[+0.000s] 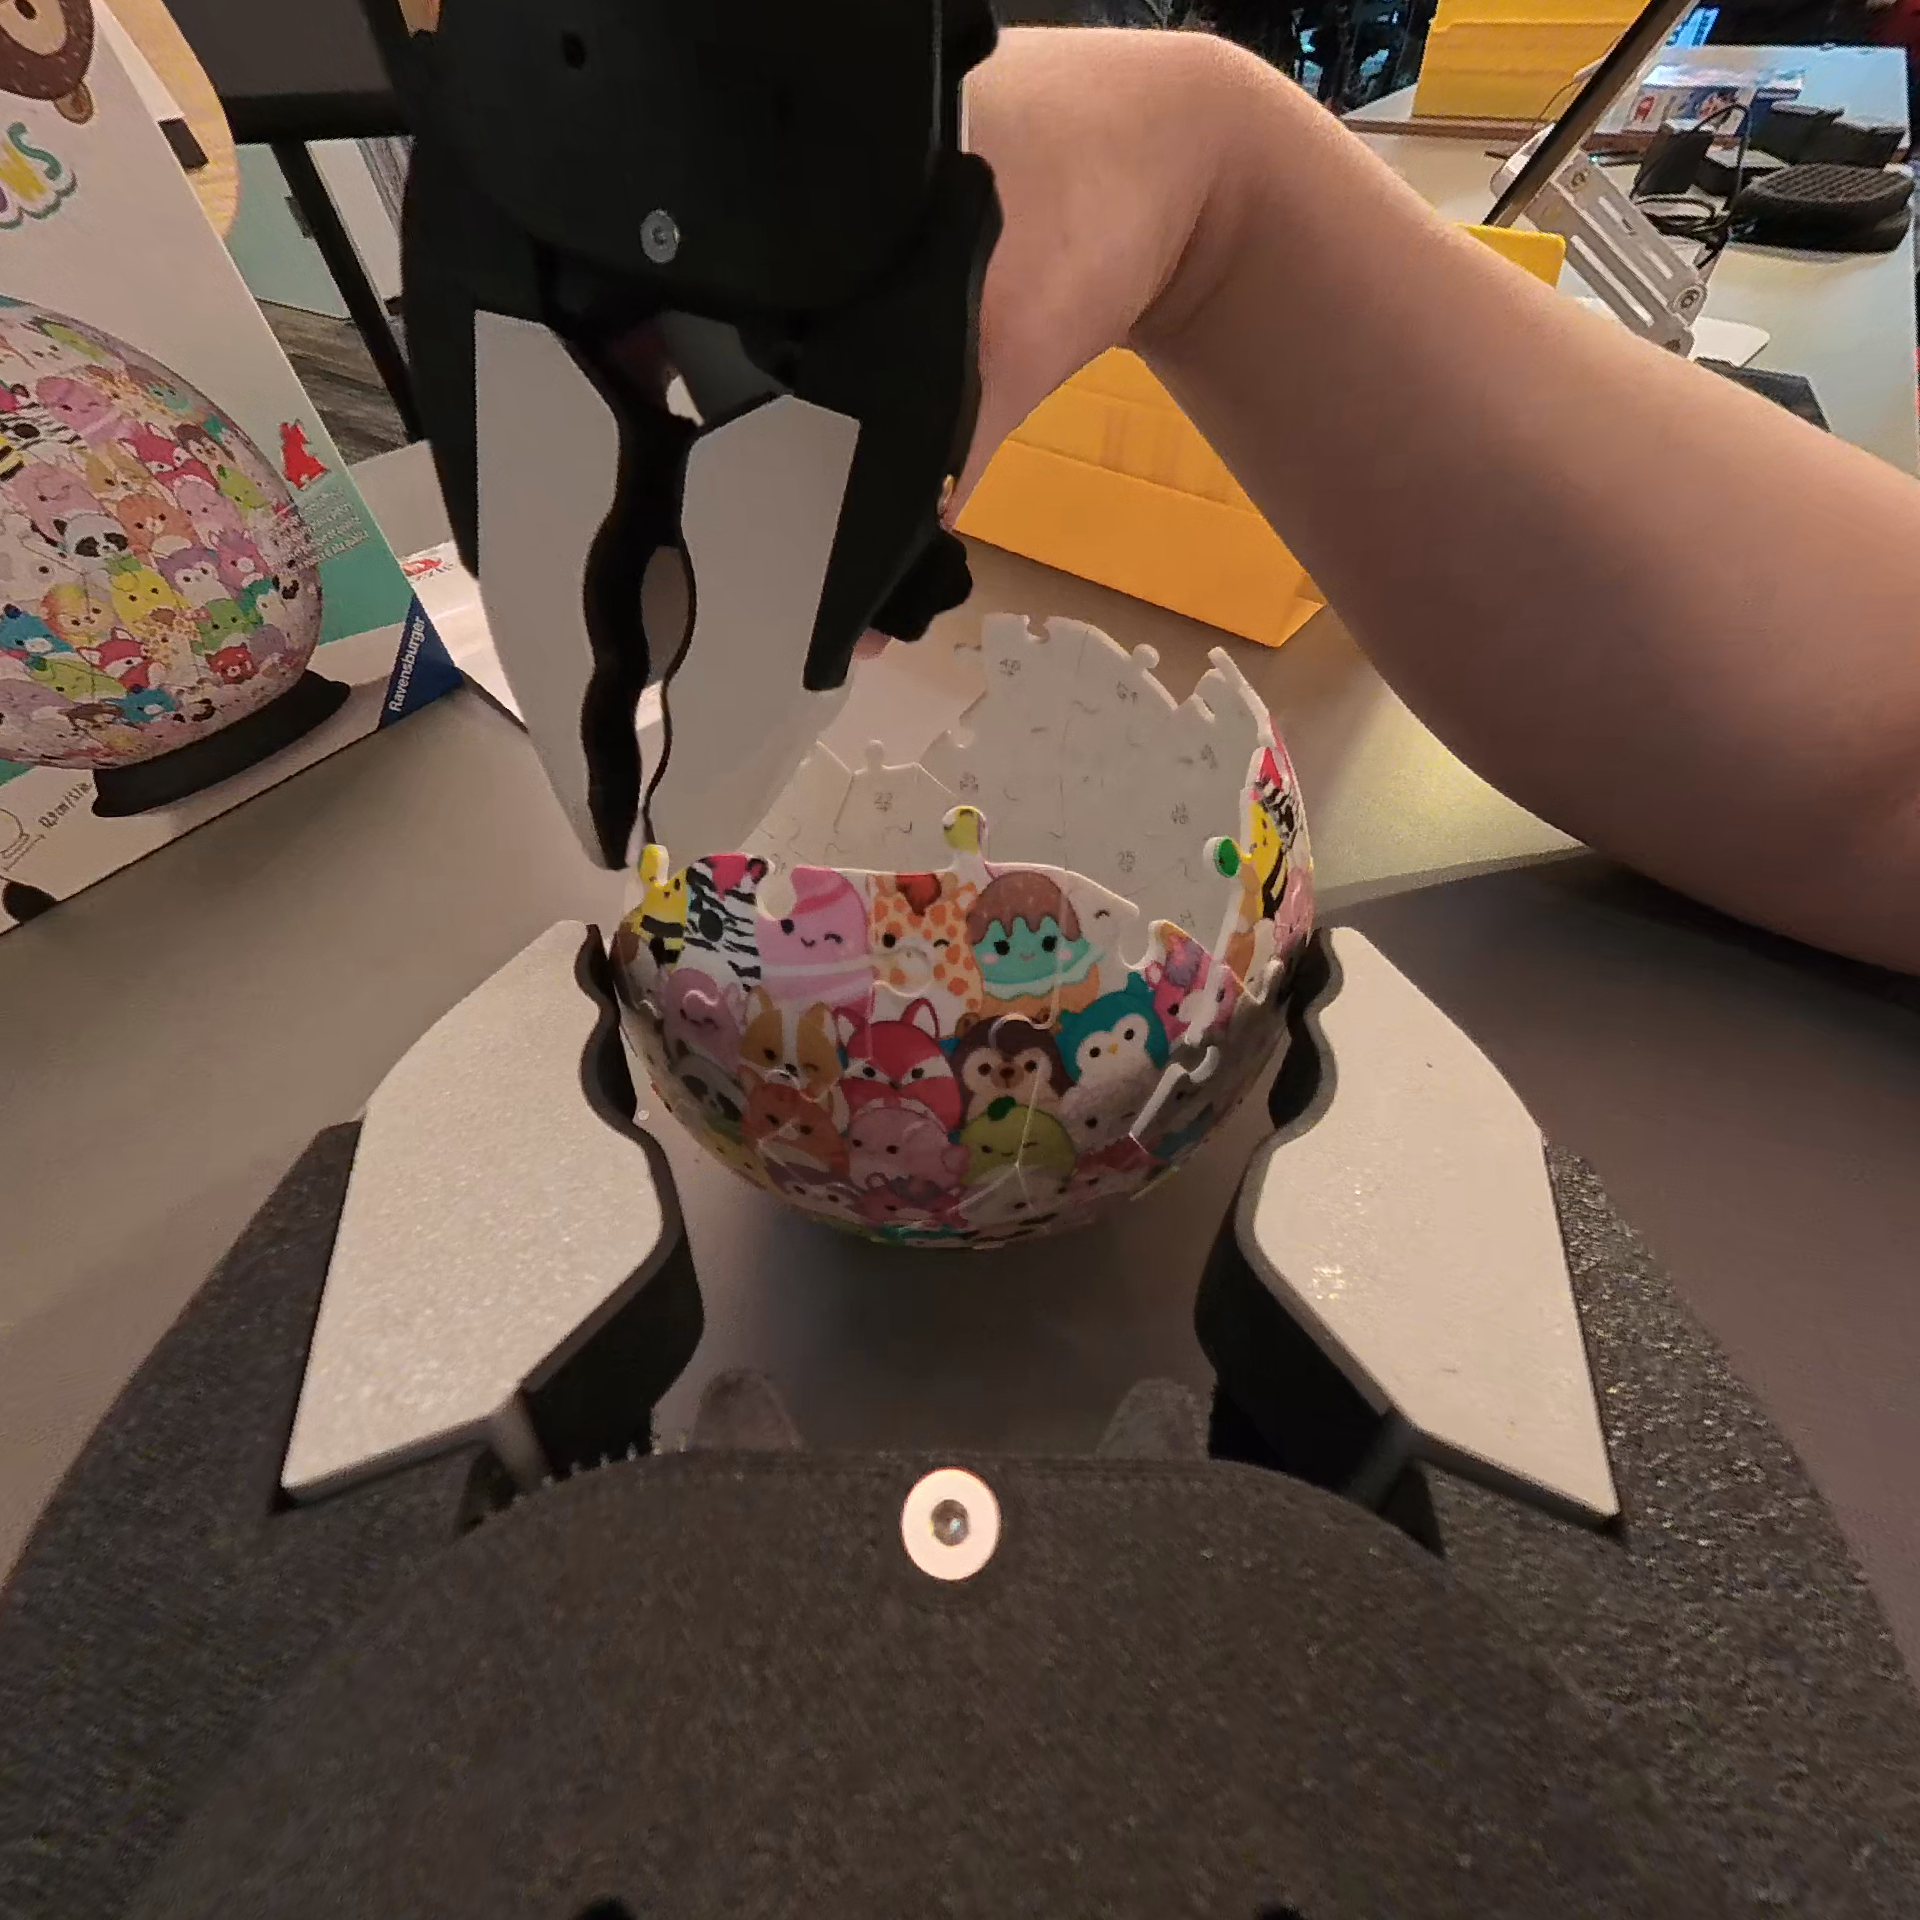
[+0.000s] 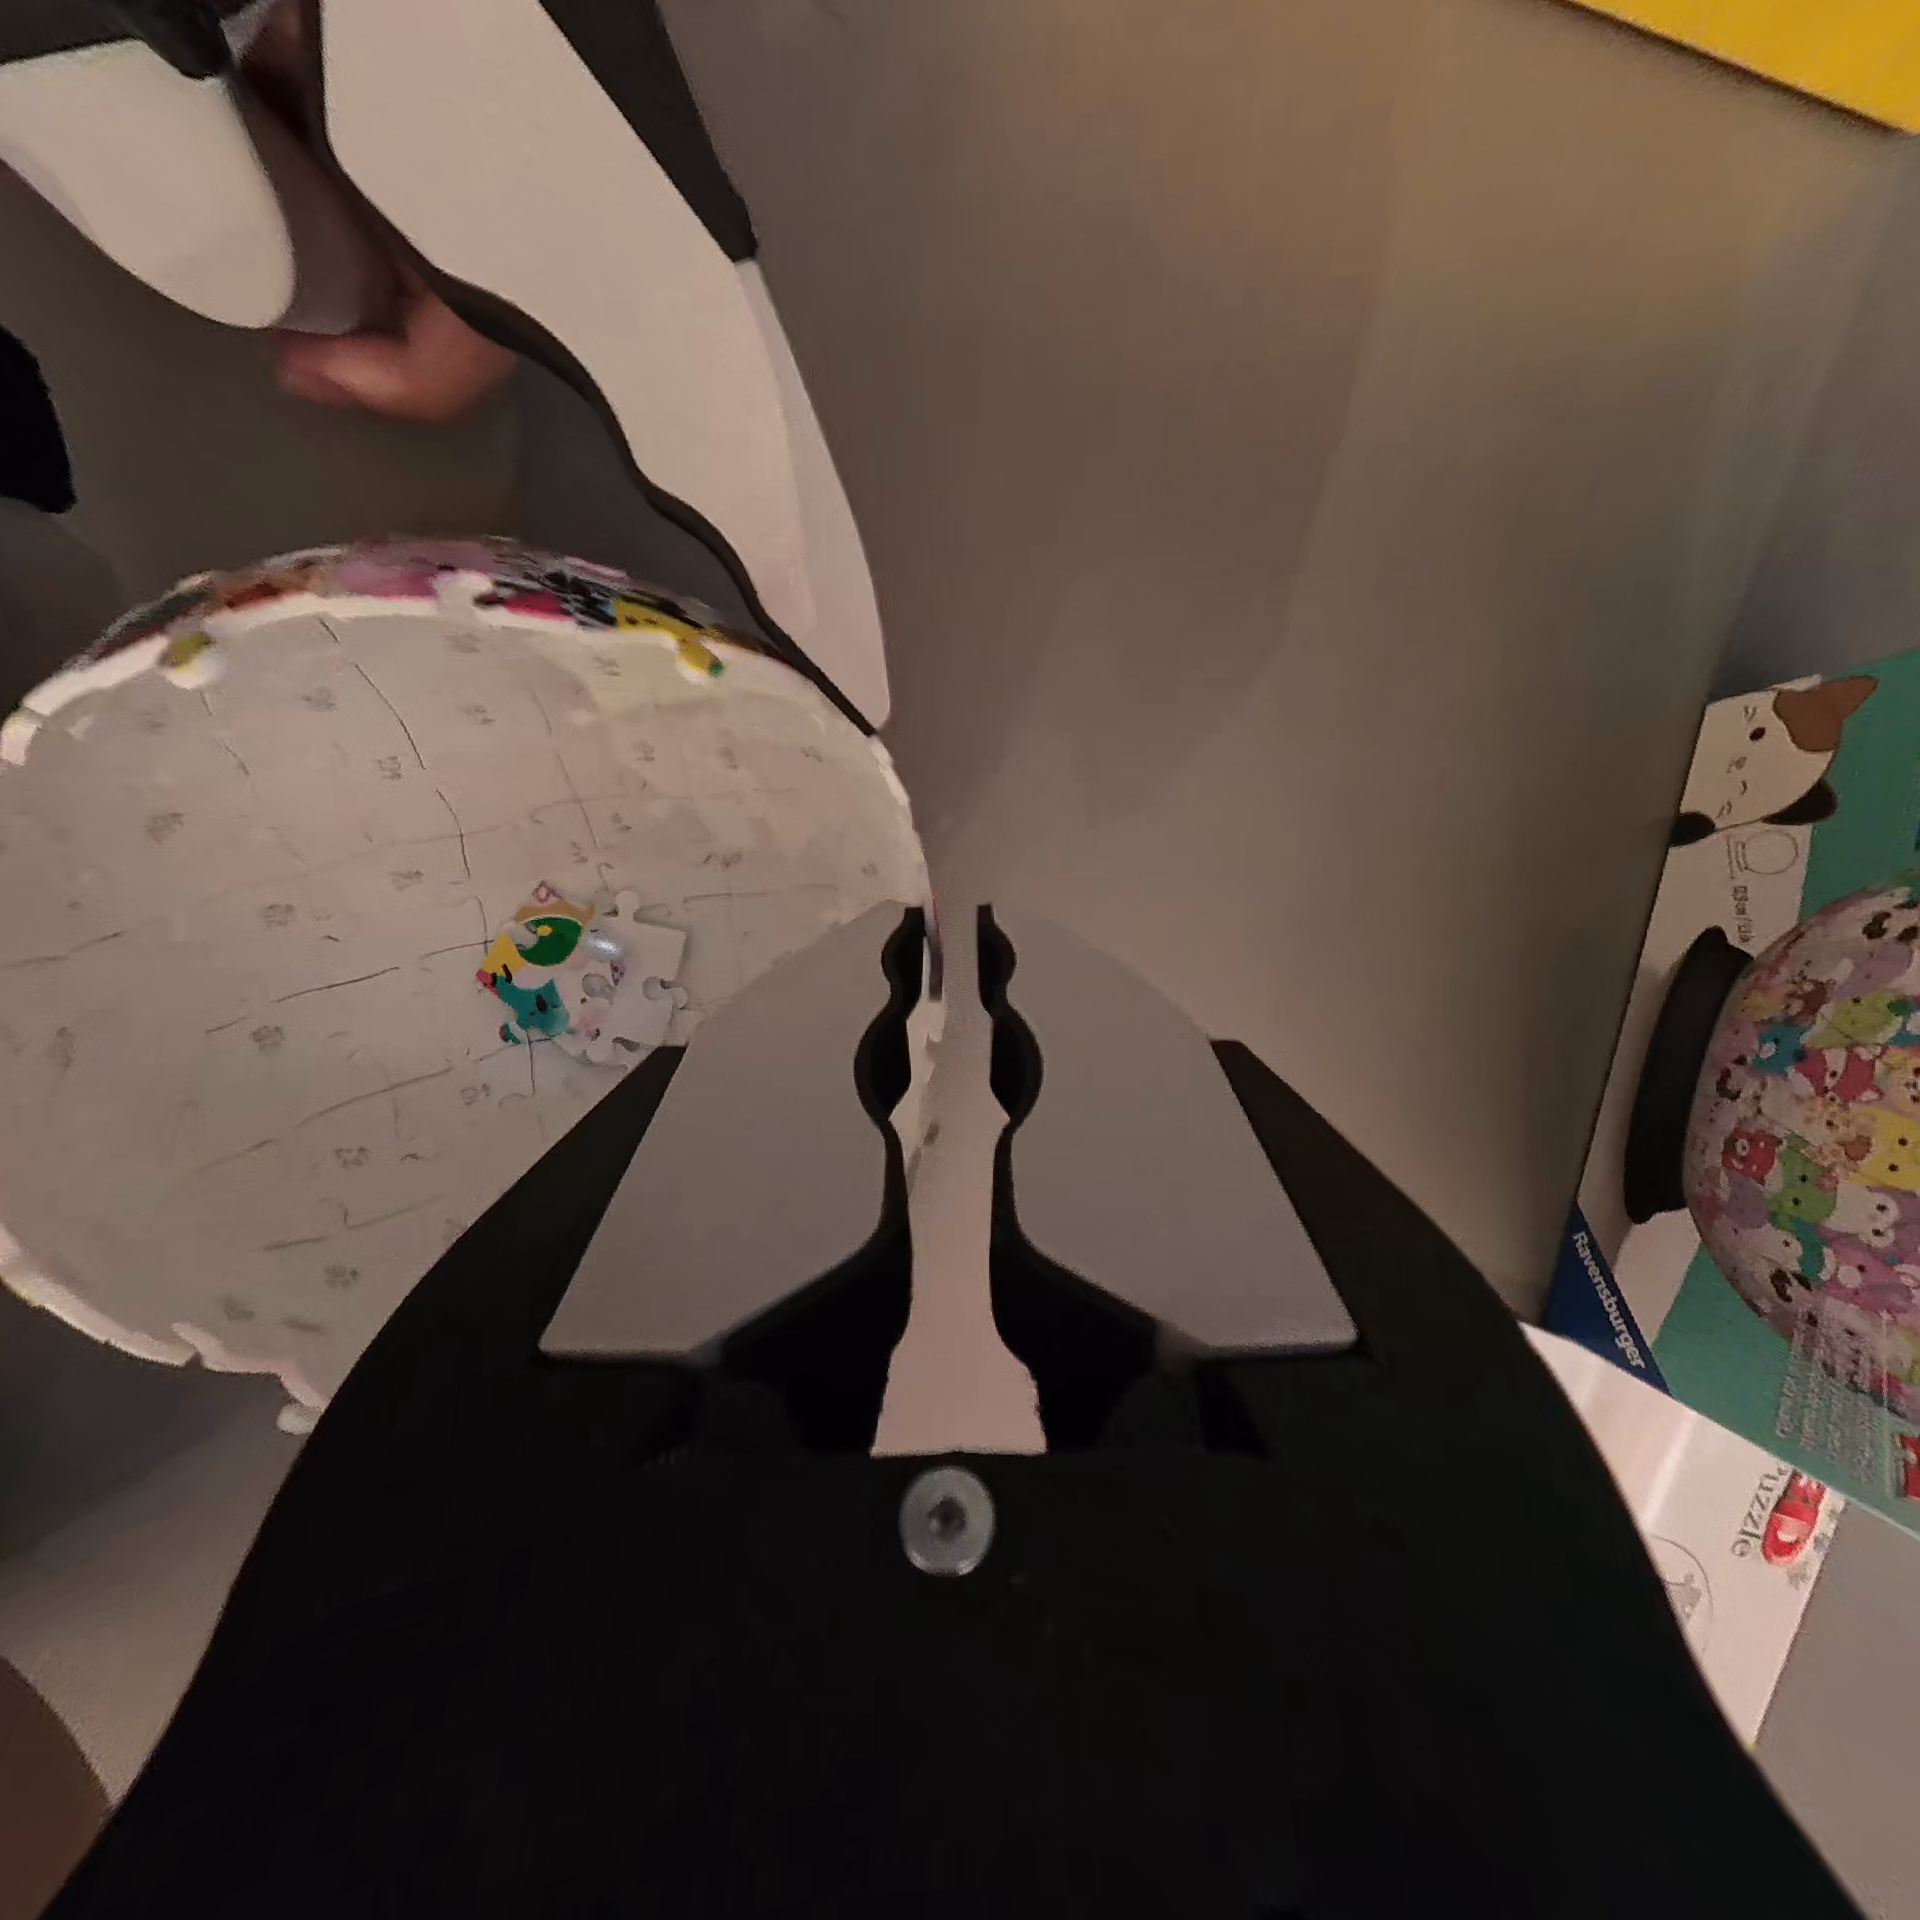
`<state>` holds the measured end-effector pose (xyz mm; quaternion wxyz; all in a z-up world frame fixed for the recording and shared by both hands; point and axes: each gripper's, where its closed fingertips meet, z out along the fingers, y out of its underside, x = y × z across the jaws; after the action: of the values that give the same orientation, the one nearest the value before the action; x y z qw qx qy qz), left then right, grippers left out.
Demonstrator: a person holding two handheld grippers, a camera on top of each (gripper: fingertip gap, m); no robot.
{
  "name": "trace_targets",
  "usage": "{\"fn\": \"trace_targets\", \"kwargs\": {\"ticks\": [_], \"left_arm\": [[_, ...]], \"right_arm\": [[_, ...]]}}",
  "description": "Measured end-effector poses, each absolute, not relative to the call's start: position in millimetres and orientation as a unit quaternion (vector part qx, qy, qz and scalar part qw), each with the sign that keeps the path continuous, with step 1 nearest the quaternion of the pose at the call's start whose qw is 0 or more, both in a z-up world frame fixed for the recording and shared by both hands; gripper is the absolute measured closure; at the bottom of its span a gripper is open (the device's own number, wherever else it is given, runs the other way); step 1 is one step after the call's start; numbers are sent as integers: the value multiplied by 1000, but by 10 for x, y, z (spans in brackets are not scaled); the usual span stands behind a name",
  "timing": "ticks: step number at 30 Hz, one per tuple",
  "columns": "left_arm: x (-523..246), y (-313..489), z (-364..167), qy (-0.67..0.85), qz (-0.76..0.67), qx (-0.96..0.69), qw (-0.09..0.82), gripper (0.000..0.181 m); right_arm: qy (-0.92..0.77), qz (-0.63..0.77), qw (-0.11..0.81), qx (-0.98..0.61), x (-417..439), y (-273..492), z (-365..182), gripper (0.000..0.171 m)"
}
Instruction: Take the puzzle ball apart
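The puzzle ball (image 1: 935, 1039) is an open half shell with cartoon animals outside and white inside, resting on the grey table (image 1: 260, 987). My left gripper (image 1: 951, 945) has a finger against each side of the shell and holds it. My right gripper (image 1: 623, 847) comes down from above, nearly closed, with its tips at the shell's left rim by a yellow-knobbed piece (image 1: 657, 873). In the right wrist view the shell's rim (image 2: 904, 831) runs into the narrow gap at my right gripper (image 2: 951, 925). Two loose pieces (image 2: 582, 977) lie inside the shell. A left gripper finger (image 2: 748, 416) touches the shell's edge.
The puzzle's box (image 1: 156, 520) stands at the left, and also shows in the right wrist view (image 2: 1818, 1091). A yellow box (image 1: 1143, 520) sits behind the shell. A person's forearm (image 1: 1455, 520) crosses from the right. Another desk with equipment (image 1: 1766, 187) is far back right.
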<state>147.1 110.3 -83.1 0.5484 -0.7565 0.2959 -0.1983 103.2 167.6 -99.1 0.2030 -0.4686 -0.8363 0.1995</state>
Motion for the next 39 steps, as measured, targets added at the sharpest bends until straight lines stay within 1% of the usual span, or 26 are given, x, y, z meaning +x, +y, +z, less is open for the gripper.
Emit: {"fn": "trace_targets", "kwargs": {"ticks": [2, 4, 8, 15, 18, 20, 24, 29, 31, 34, 37, 39], "left_arm": [[1470, 1105, -831, 296, -199, -756, 548, 60], [1468, 1108, -832, 295, -200, -757, 548, 60], [1465, 1109, -831, 294, -202, -757, 547, 60], [1465, 1107, -844, 300, -195, -757, 547, 60], [1464, 1114, -844, 299, -198, -756, 547, 60], [1460, 1115, -843, 298, -200, -756, 547, 60], [1468, 1112, -844, 301, -197, -755, 549, 60], [1467, 1112, -843, 302, -198, -753, 550, 60], [1466, 1112, -843, 302, -198, -753, 550, 60], [1466, 1104, -844, 302, -199, -753, 550, 60], [1466, 1103, -846, 303, -195, -753, 550, 60], [1467, 1101, -846, 305, -194, -753, 549, 60]], "right_arm": [[-836, 203, 198, -469, 1049, 1683, -1010, 161], [-838, 215, 193, -463, 1054, 1651, -1014, 167], [-843, 218, 198, -451, 1054, 1642, -1012, 168], [-863, 179, 226, -414, 1059, 1634, -990, 168], [-857, 234, 240, -391, 989, 1476, -843, 168], [-857, 182, 245, -415, 1019, 1616, -861, 168], [-850, 197, 227, -433, 1101, 1624, -864, 168], [-824, 183, 235, -482, 1234, 1792, -746, 168], [-804, 167, 235, -520, 1378, 1880, -657, 168], [-737, 93, 258, -618, 1883, 2155, -366, 168], [-604, 101, 335, -716, 2563, 2369, 87, 168], [-496, 99, 340, -792, 3158, 2537, 100, 168]]}}
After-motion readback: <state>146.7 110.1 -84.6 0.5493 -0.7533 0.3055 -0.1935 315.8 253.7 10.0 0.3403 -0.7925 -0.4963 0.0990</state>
